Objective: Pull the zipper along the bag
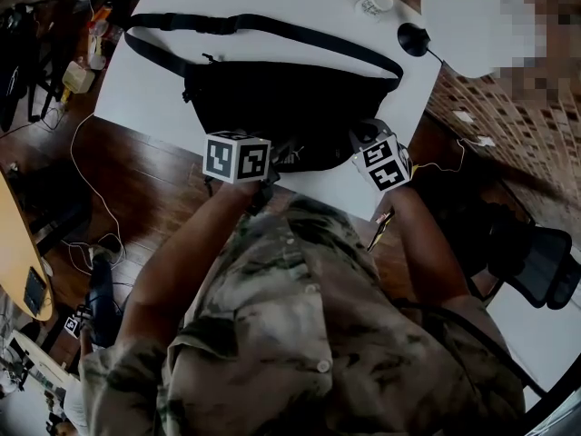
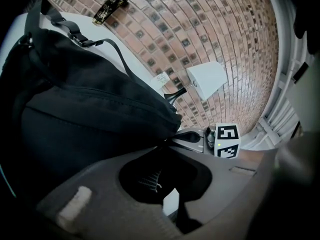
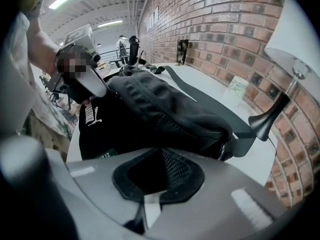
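A black waist bag [image 1: 290, 107] lies on the white table [image 1: 163, 80], its strap [image 1: 263, 27] looping toward the far side. My left gripper [image 1: 270, 169] is at the bag's near edge, left of middle. In the left gripper view the left gripper [image 2: 163, 151] is shut, with black bag [image 2: 90, 114] fabric running into its jaws; no zipper pull shows. My right gripper [image 1: 363, 148] is at the bag's near right end. In its own view the right gripper [image 3: 160, 151] is closed against the bag [image 3: 150, 109] where the fabric meets the jaws.
A white lamp [image 1: 467, 21] with a black base [image 1: 413, 39] stands at the table's far right, before a brick wall [image 3: 215, 29]. A small cup [image 1: 374, 4] sits near it. Dark wooden floor [image 1: 154, 189] with cables lies to the left, an office chair [image 1: 536, 262] to the right.
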